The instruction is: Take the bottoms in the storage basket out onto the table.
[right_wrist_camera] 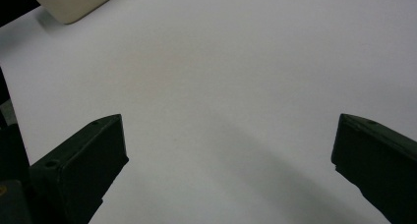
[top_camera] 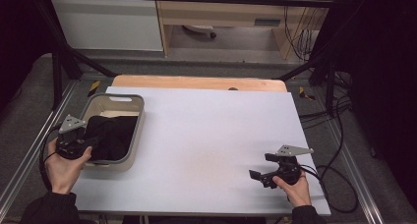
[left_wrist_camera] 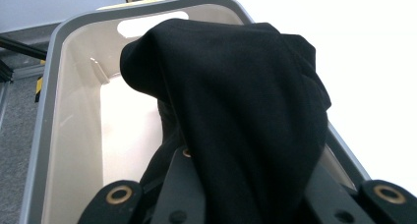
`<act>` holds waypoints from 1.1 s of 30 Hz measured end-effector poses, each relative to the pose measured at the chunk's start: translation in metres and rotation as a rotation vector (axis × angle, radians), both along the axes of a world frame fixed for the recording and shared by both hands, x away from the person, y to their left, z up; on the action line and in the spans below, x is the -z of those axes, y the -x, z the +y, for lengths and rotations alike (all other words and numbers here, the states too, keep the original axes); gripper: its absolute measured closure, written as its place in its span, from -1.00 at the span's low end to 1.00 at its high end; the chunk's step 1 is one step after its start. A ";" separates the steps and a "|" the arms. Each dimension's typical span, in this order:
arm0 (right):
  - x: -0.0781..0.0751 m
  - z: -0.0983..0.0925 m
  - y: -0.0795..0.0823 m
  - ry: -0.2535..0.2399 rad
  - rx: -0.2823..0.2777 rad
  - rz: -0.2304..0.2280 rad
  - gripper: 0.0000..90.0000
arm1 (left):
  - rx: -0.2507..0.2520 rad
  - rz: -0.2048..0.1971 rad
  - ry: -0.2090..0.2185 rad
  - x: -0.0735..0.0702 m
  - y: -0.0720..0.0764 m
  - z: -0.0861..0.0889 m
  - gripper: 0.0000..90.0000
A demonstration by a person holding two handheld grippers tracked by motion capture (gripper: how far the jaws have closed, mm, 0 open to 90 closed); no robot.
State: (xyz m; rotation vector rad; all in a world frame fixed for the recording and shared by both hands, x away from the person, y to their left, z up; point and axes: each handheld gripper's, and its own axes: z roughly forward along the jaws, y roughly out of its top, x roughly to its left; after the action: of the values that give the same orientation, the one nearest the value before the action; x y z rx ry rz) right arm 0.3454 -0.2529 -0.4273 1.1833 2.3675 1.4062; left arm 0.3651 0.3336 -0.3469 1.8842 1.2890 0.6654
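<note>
A black cloth (top_camera: pixel 114 135) lies heaped in a beige bin with a grey rim (top_camera: pixel 139 117) at the table's left side. My left gripper (top_camera: pixel 91 143) reaches into the bin's near end and is shut on that cloth. In the left gripper view the black cloth (left_wrist_camera: pixel 236 111) drapes over and between the jaws and rises above the bin's wall (left_wrist_camera: pixel 64 116). My right gripper (top_camera: pixel 259 175) rests low over the white table at the near right. Its jaws stand wide open, with nothing but bare table between them, as the right gripper (right_wrist_camera: pixel 228 150) view shows.
The white table top (top_camera: pixel 211 130) spreads between the two hands. A wooden strip (top_camera: pixel 196 82) runs along its far edge. A corner of the bin (right_wrist_camera: pixel 74 3) appears at the top left of the right gripper view. Black cables (top_camera: pixel 339 150) trail off the table's right side.
</note>
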 end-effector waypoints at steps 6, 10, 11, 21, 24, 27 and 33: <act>0.000 0.000 0.000 0.000 0.000 0.000 -0.99 | 0.004 -0.010 0.007 -0.002 0.000 -0.001 0.80; 0.000 0.000 0.000 -0.001 0.001 -0.004 -0.99 | 0.003 -0.018 0.012 -0.004 0.000 -0.001 0.80; 0.000 0.000 0.000 -0.002 0.001 -0.002 -0.99 | 0.002 -0.021 0.014 -0.004 0.000 -0.001 0.80; 0.000 0.000 0.000 -0.001 0.001 -0.004 -0.99 | -0.001 -0.047 0.021 -0.008 0.001 -0.002 0.80; 0.000 0.000 0.000 -0.002 -0.001 -0.002 -0.99 | 0.000 -0.051 0.021 -0.009 0.001 -0.002 0.80; 0.000 0.000 0.000 -0.003 0.001 -0.004 -0.99 | -0.002 -0.063 0.025 -0.011 0.001 -0.002 0.80; 0.000 0.000 0.000 -0.002 0.002 -0.004 -0.99 | -0.005 -0.079 0.024 -0.013 0.001 -0.003 0.80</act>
State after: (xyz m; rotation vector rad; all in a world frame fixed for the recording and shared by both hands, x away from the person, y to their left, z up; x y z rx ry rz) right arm 0.3453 -0.2529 -0.4273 1.1821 2.3627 1.4100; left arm 0.3637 0.3311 -0.3338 1.8176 1.2470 0.7167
